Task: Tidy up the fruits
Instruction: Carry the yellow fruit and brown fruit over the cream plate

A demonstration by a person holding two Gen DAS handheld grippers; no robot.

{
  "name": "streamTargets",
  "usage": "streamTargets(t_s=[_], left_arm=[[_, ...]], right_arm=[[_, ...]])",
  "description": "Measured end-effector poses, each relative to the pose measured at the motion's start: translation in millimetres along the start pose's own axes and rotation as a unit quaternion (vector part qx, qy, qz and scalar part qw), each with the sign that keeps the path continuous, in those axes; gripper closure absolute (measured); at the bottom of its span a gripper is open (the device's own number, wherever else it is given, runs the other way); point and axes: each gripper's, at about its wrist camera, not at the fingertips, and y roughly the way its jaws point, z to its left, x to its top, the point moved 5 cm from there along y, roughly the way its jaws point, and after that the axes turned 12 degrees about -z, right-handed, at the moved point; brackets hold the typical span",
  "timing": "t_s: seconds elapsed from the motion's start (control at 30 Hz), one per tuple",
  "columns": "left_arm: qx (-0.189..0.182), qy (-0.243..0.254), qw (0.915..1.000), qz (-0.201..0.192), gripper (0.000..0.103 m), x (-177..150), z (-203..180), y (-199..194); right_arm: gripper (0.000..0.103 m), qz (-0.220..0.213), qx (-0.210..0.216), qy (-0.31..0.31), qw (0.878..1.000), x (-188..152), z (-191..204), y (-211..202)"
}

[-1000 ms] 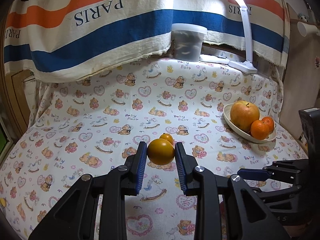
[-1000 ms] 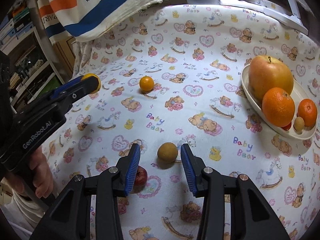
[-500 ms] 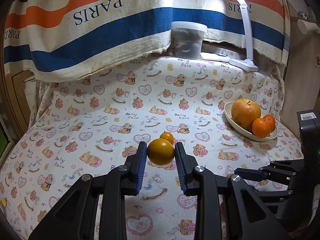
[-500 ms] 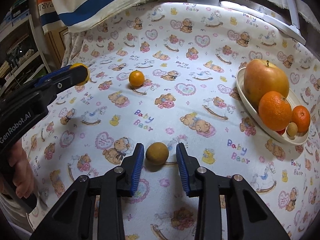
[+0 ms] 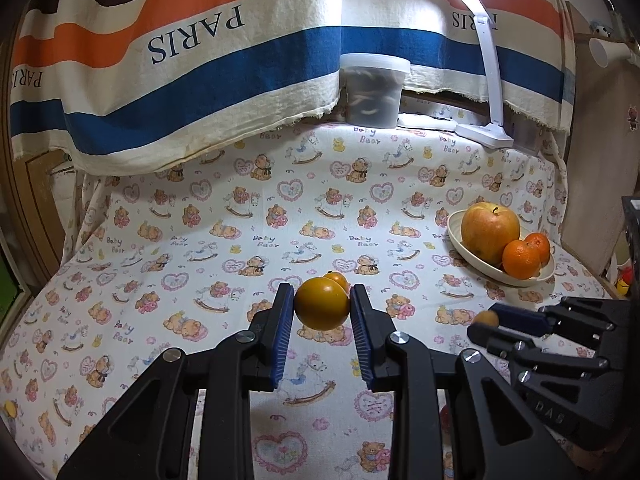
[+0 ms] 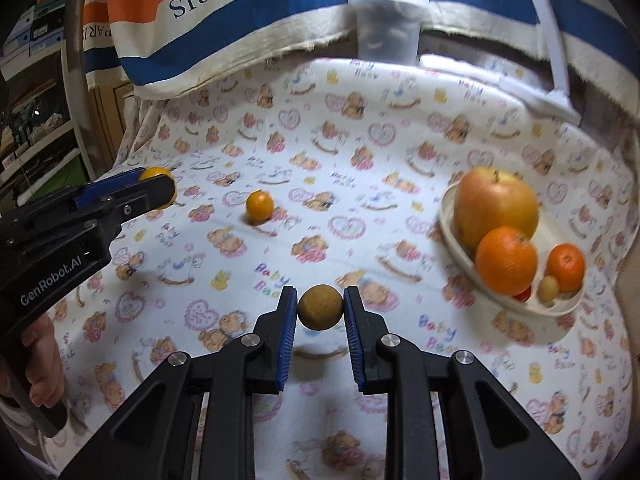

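My left gripper (image 5: 322,307) is shut on a yellow-orange round fruit (image 5: 322,302) and holds it above the bear-print cloth. It also shows at the left of the right wrist view (image 6: 158,188). My right gripper (image 6: 320,308) is shut on a small brown round fruit (image 6: 320,307), lifted off the cloth. A small orange fruit (image 6: 259,207) lies on the cloth, also in the left wrist view (image 5: 337,279). A cream oval plate (image 6: 452,240) at the right holds a large apple (image 6: 496,210), two oranges (image 6: 505,260) and small fruits.
A striped PARIS cloth (image 5: 192,36) hangs at the back over the table. A plastic tub (image 5: 374,90) and a white desk lamp (image 5: 486,132) stand at the back. Shelves (image 6: 36,92) are off the table's left edge. A red fruit (image 5: 445,426) peeks behind my left finger.
My right gripper has closed on the brown fruit and lifted it off the cloth. My left gripper still holds the yellow-orange fruit, nearly unmoved.
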Motion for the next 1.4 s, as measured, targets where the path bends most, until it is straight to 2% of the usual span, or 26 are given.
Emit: streamTargets(t_s=[0.27, 0.43, 0.63, 0.77, 0.87, 1.03, 1.2, 1.3, 1.4], left_arm=[[-0.002, -0.005, 0.9999, -0.012, 0.075, 3.7, 1.5, -5.0], [-0.009, -0.007, 0.9998, -0.016, 0.075, 10.0, 1.6, -5.8], [-0.013, 0.01, 0.9992, -0.037, 0.075, 34.0, -7.3, -17.5], [-0.018, 0.029, 0.9977, -0.058, 0.075, 57.1, -21.6, -25.8], [-0.034, 0.036, 0.9966, -0.066, 0.075, 72.3, -36.1, -27.7], [-0.083, 0.03, 0.9954, -0.039, 0.075, 84.5, -68.8, -6.3], [-0.09, 0.028, 0.9955, -0.015, 0.075, 87.0, -99.3, 35.3], [-0.102, 0.041, 0.9939, 0.012, 0.075, 81.6, -120.4, 57.6], [-0.116, 0.048, 0.9915, 0.033, 0.075, 76.1, -138.7, 70.5]], right_arm=[[0.078, -0.059, -0.008, 0.038, 0.998, 21.8, -21.3, -22.6], [0.078, -0.074, -0.012, 0.061, 0.995, 32.2, -36.2, -32.5], [0.078, -0.129, -0.037, 0.086, 0.987, 53.6, -65.9, -59.6], [0.078, -0.133, -0.029, 0.123, 0.983, 65.5, -87.9, -70.7], [0.078, -0.142, -0.041, 0.126, 0.981, 73.1, -102.6, -81.6], [0.078, -0.162, -0.079, 0.104, 0.978, 82.9, -125.6, -98.1], [0.078, -0.169, -0.094, 0.12, 0.974, 86.2, -156.0, -99.7], [0.078, -0.157, -0.095, 0.126, 0.975, 78.4, -173.1, -87.3], [0.078, -0.126, -0.093, 0.144, 0.977, 64.4, -190.2, -66.1]])
